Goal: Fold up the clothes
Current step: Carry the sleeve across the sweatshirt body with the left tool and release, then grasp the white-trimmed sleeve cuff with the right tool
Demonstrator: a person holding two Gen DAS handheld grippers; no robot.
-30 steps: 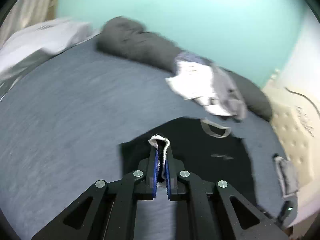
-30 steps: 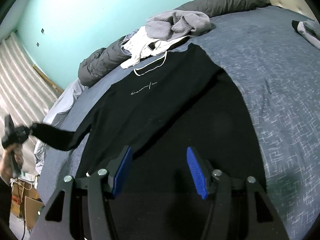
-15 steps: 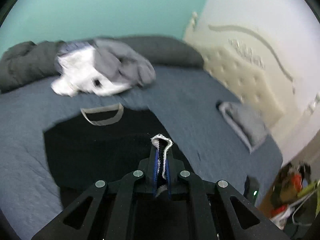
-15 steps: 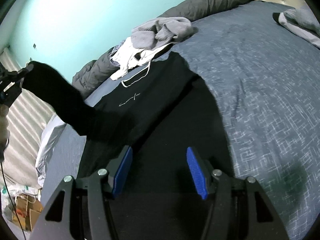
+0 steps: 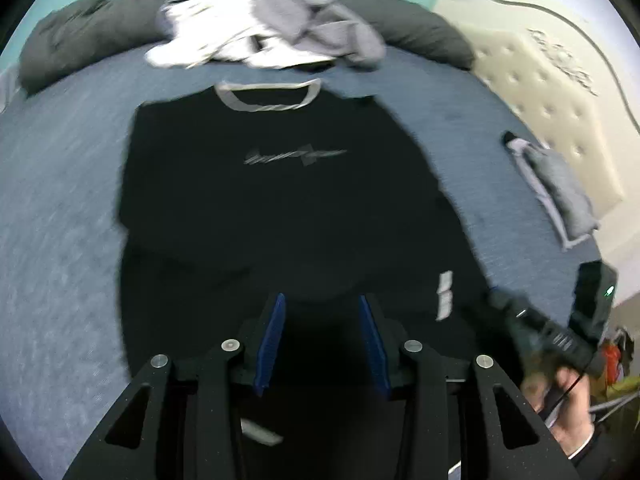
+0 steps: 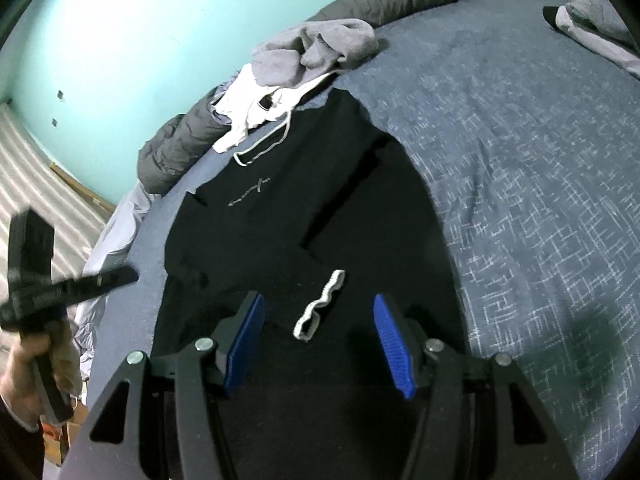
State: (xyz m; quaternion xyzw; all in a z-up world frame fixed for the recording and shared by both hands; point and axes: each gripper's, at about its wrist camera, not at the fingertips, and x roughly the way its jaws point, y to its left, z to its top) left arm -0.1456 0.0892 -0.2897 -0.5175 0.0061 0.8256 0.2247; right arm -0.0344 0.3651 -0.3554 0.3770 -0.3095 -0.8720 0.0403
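Observation:
A black sweatshirt (image 5: pixel 272 184) with a white-trimmed collar (image 5: pixel 268 98) lies flat, chest up, on the blue bedspread (image 5: pixel 60 184). One sleeve is folded across the body, and its white cuff (image 6: pixel 320 312) rests on the black cloth. My left gripper (image 5: pixel 322 304) hovers over the lower half of the shirt. Its jaws are opening and hold nothing. It also shows at the left as the left gripper (image 6: pixel 72 284), in a hand. My right gripper (image 6: pixel 318 300) stands open above the cuff without touching it. In the left wrist view the right gripper (image 5: pixel 536 324) sits at the shirt's right edge.
A heap of grey and white clothes (image 5: pixel 264 28) lies behind the collar, against dark grey pillows (image 5: pixel 80 40). A folded grey garment (image 5: pixel 556 184) sits near the cream tufted headboard (image 5: pixel 560 92). Bare bedspread (image 6: pixel 540 200) spreads to the right of the shirt.
My left gripper swung the sleeve cuff from the left over the shirt, came down, opened and let it go. The cuff now lies on the shirt. The right gripper barely moved.

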